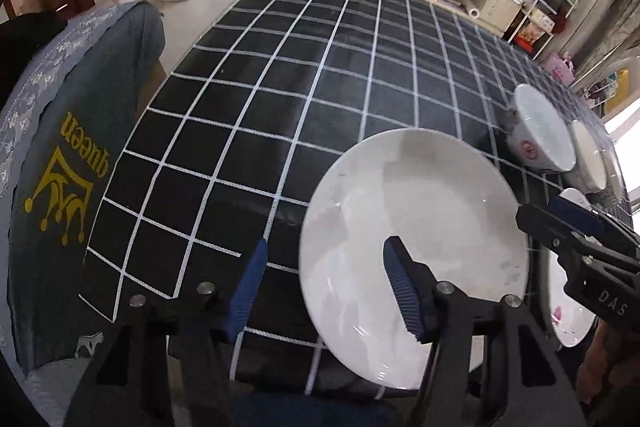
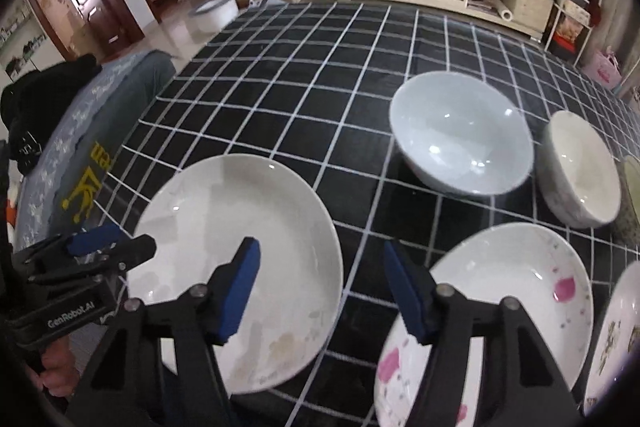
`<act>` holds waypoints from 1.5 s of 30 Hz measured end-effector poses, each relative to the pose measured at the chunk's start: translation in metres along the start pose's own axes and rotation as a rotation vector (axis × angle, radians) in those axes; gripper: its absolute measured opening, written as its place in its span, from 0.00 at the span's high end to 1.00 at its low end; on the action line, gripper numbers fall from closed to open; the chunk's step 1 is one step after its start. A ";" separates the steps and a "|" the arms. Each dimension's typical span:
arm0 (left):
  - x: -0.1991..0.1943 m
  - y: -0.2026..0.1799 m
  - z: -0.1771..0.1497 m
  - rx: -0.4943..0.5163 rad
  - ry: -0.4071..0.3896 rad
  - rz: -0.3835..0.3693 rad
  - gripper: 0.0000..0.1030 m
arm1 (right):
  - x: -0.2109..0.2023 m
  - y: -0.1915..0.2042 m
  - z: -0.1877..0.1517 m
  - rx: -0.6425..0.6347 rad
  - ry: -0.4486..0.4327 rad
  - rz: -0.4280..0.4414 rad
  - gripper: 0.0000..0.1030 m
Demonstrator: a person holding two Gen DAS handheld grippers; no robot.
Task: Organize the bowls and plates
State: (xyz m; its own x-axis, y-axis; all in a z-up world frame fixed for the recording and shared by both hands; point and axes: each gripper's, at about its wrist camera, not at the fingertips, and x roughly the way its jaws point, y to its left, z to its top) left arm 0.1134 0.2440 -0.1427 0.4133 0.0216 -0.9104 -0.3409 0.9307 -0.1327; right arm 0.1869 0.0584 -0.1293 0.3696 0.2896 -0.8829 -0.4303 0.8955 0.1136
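Left gripper: jaws stand partly apart, blue ribbed pads facing each other. The plain white plate lies on the black grid-patterned tablecloth; its left rim falls in the gap between the pads, the right pad sits over the plate's inside, the left pad over bare cloth outside the rim. No pad can be seen pressing on the rim; whether either touches cannot be told. Right gripper: jaws likewise partly apart, nothing gripped. Its left pad overlaps the right portion of the same plain plate; its right pad overlaps the left rim of a pink-flowered plate; bare cloth shows through the gap. Beyond the right jaw stand a pale blue-white bowl and, just beside it, a speckled grey bowl. A further patterned plate lies at the far right edge, partly cut off. A grey cloth with a yellow crown print lies outside the left jaw.
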 end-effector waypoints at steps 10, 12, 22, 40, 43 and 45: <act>0.028 0.003 -0.003 -0.022 0.091 -0.001 0.71 | 0.021 -0.007 -0.009 0.022 0.078 -0.028 0.63; 0.030 0.002 -0.004 -0.019 0.099 -0.004 0.78 | 0.023 -0.008 -0.012 0.043 0.080 -0.021 0.67; 0.028 0.002 -0.006 -0.013 0.114 0.003 0.79 | 0.019 -0.007 -0.013 0.111 0.060 -0.034 0.75; 0.027 -0.003 0.002 -0.006 0.104 0.019 0.79 | 0.020 -0.011 -0.006 0.120 0.058 -0.032 0.79; 0.030 -0.003 0.002 -0.010 0.109 0.027 0.79 | 0.022 -0.013 -0.007 0.124 0.067 -0.018 0.79; 0.031 -0.002 0.001 -0.008 0.106 0.037 0.80 | 0.021 -0.012 -0.008 0.114 0.063 -0.023 0.79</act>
State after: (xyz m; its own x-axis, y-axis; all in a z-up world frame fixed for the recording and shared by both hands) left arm 0.1279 0.2430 -0.1699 0.3088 0.0165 -0.9510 -0.3615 0.9269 -0.1013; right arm 0.1932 0.0509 -0.1527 0.3241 0.2503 -0.9123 -0.3252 0.9351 0.1410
